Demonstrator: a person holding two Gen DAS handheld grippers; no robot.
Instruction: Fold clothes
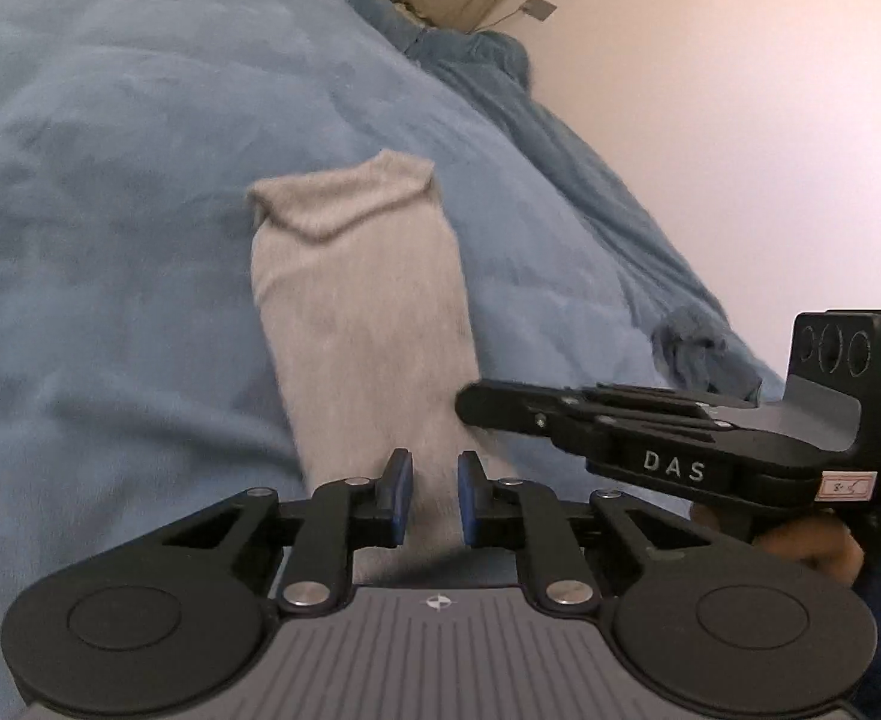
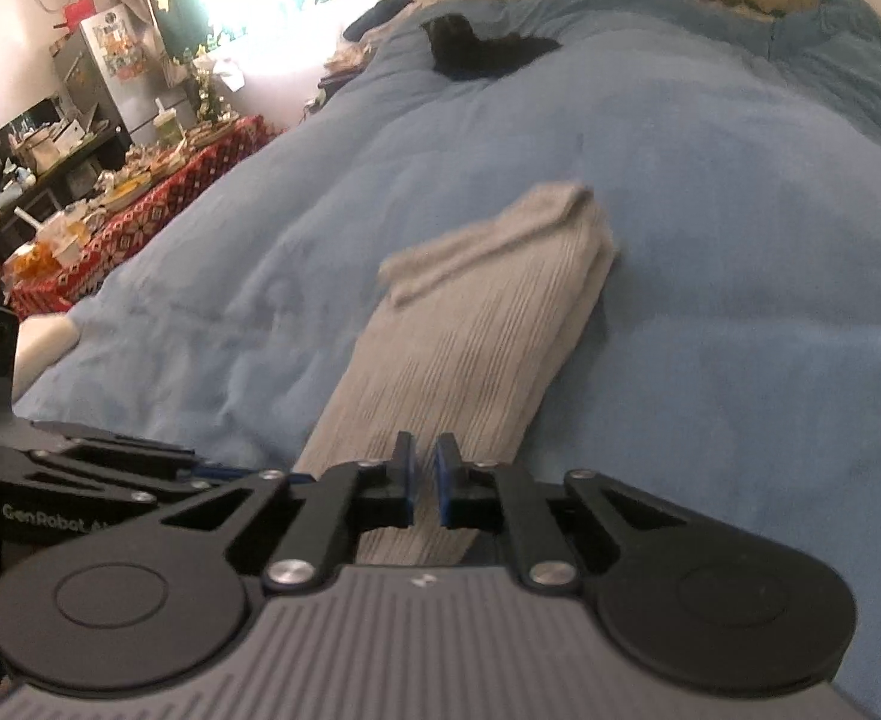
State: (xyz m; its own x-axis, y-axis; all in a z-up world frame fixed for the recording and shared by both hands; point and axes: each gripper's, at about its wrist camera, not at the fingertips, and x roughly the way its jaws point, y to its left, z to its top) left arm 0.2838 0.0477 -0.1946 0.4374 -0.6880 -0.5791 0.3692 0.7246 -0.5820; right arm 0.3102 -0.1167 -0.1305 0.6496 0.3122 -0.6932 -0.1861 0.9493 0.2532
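Note:
A grey ribbed sock pair [image 1: 362,324] lies lengthwise on the blue blanket [image 1: 110,240], its far end folded over. My left gripper [image 1: 432,495] hovers over its near end, jaws a small gap apart with grey fabric showing between them. My right gripper [image 1: 470,405] reaches in from the right, its tip at the sock's right edge. In the right wrist view the sock [image 2: 470,330] runs away from my right gripper [image 2: 425,483], whose jaws are nearly closed over the sock's near end. The left gripper [image 2: 80,480] shows at the left.
A black garment [image 2: 476,51] lies far up the blue blanket [image 2: 710,240]. Off the bed's left edge stand a red-clothed table [image 2: 140,210] crowded with items and a fridge [image 2: 98,72]. A wall [image 1: 740,120] runs along the bed's right side.

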